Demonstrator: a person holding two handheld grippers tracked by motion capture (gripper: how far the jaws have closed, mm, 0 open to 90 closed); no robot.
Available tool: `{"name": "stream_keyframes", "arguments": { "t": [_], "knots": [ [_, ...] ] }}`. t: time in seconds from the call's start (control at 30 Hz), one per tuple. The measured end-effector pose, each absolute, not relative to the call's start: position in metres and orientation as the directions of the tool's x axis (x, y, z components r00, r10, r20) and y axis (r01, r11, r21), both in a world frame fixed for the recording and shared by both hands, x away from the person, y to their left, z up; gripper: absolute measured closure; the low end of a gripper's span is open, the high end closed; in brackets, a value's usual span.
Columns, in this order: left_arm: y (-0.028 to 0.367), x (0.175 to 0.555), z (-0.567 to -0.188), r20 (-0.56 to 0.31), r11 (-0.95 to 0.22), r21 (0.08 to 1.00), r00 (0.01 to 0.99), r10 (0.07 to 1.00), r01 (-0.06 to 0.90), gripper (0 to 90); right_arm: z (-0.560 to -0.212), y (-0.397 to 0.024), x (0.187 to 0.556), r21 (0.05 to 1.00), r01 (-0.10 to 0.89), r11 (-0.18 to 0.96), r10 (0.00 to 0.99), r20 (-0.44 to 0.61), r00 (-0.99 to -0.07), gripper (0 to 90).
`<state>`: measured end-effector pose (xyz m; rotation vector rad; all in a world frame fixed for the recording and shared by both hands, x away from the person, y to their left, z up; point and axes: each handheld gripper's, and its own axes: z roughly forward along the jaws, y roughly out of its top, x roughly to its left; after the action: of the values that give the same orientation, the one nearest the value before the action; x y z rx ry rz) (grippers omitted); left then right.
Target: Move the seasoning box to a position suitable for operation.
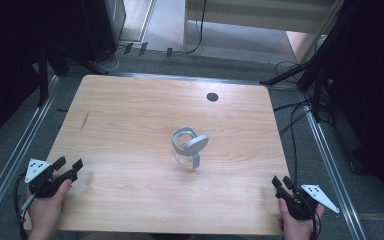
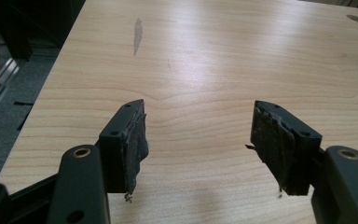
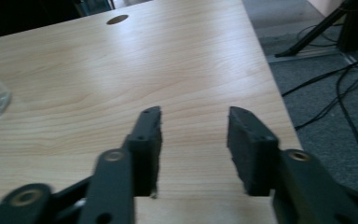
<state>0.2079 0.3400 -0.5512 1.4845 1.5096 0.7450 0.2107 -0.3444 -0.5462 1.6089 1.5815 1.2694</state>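
Both hand-held grippers, left gripper [image 1: 68, 165] and right gripper [image 1: 281, 182], rest with jaws apart and empty at the wooden table's [image 1: 130, 115] near corners, well apart from the central glass jar [image 1: 185, 150] with its grey hinged lid [image 1: 196, 144]—likely slippery, fragile, best grasped around the body.

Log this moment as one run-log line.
left gripper: open, empty, near-left table edge | right gripper: open, empty, near-right edge | glass jar, grey lid: mid-table, untouched
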Motion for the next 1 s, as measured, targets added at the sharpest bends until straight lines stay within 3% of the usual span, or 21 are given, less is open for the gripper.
{"name": "stream_keyframes", "arguments": {
  "t": [0.13, 0.23, 0.37, 0.43, 0.63, 0.83, 1.0],
  "knots": [
    [0.339, 0.207, -0.551, -0.161, 0.104, 0.885, 0.088, 0.983, 0.453, 37.5, -0.540, -0.334, 0.210, 0.868, 0.469, -0.162, 0.943, 0.276, -0.186, 81.8],
    [0.338, 0.207, -0.551, -0.152, 0.094, 0.887, 0.094, 0.984, 0.451, 44.1, -0.525, -0.310, 0.212, 0.883, 0.449, -0.139, 0.931, 0.271, -0.245, 90.0],
    [0.336, 0.207, -0.550, -0.128, 0.091, 0.884, 0.051, 0.990, 0.459, 47.8, -0.519, -0.290, 0.215, 0.890, 0.443, -0.110, 0.921, 0.259, -0.291, 90.0],
    [0.335, 0.208, -0.549, -0.134, 0.093, 0.877, 0.052, 0.990, 0.472, 54.0, -0.517, -0.275, 0.218, 0.891, 0.445, -0.085, 0.911, 0.251, -0.329, 90.0],
    [0.323, 0.217, -0.544, -0.219, 0.122, 0.858, 0.140, 0.966, 0.500, 76.7, -0.514, -0.228, 0.224, 0.888, 0.458, -0.032, 0.869, 0.251, -0.425, 90.0],
    [0.297, 0.229, -0.535, -0.249, 0.088, 0.851, 0.251, 0.935, 0.517, 90.0, -0.514, -0.194, 0.230, 0.887, 0.462, -0.001, 0.829, 0.259, -0.495, 90.0],
    [0.275, 0.239, -0.529, -0.264, 0.056, 0.847, 0.328, 0.907, 0.528, 90.0, -0.514, -0.177, 0.232, 0.889, 0.457, 0.018, 0.806, 0.258, -0.533, 90.0]
  ]
}}
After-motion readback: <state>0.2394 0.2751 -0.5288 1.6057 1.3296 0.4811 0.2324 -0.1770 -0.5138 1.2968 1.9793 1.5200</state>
